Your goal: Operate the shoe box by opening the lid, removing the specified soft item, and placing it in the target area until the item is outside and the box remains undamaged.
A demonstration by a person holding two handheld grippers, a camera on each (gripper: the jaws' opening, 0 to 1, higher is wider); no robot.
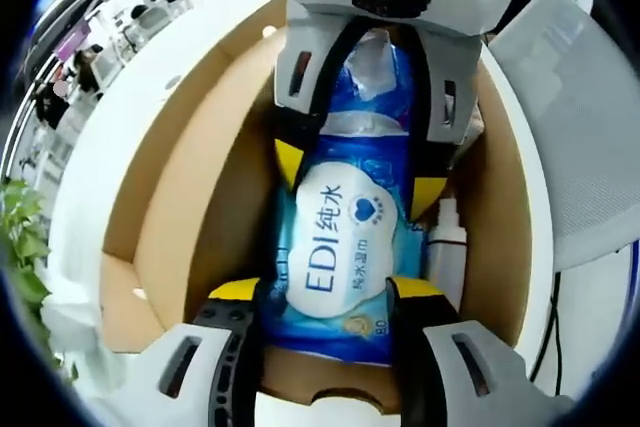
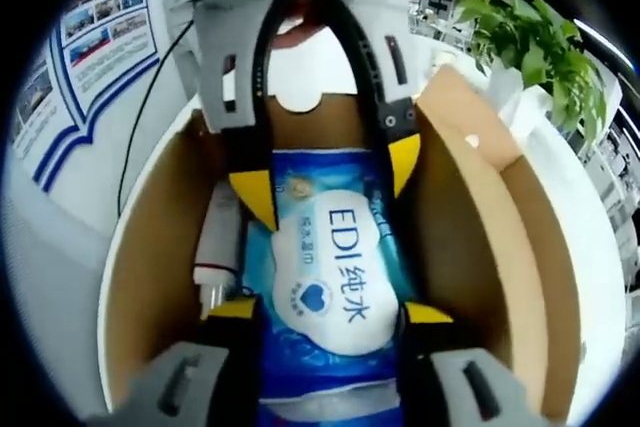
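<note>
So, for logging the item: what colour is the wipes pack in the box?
The wipes pack is blue with a white label; clearest in the left gripper view.

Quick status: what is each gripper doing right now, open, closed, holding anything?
Left gripper: closed on one end of the blue wet wipes pack inside the shoe box.
Right gripper: closed on the pack's other end.

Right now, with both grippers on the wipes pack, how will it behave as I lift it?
The wipes pack looks like a soft film pouch, so it will probably sag between the left hand-held gripper and right hand-held gripper. Its glossy wrap may slip. It lies beside a white bottle, which could tip.
</note>
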